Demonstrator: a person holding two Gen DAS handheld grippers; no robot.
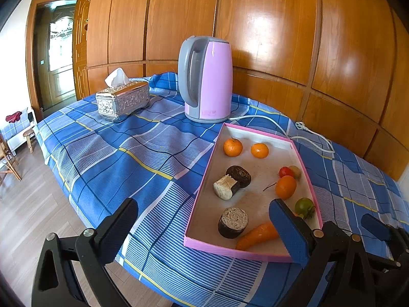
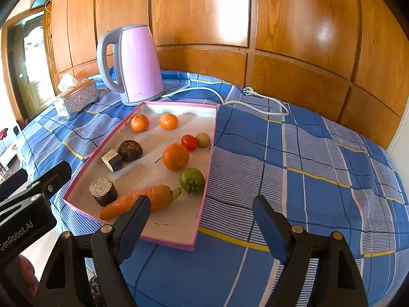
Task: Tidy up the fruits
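Both black two-finger grippers, left (image 1: 204, 226) and right (image 2: 202, 217), hang with jaws wide apart, gripping nothing, over the shallow pink-rimmed cardboard tray (image 2: 204, 192) where oranges (image 2: 175, 156), a long carrot (image 2: 138, 200) and a green tomato (image 2: 191, 180) lie on the blue checked tablecloth (image 2: 319, 179).

Bright, even daylight throughout. Strong white glare on the glossy wood panels (image 1: 278, 25), repeated in the right wrist view. Overexposed glow through the doorway (image 1: 60, 48) at far left, detail washed out there. Soft, short shadows under the pink kettle (image 1: 208, 79) and inside the tray (image 2: 179, 107) along its far wall. Heavy fisheye bending: panel seams bowed, tablecloth (image 1: 127, 158) stripes curved, black vignette in the corners. Sharp focus mid-frame; slight softness on the near gripper fingers (image 2: 133, 227) and toward the edges.
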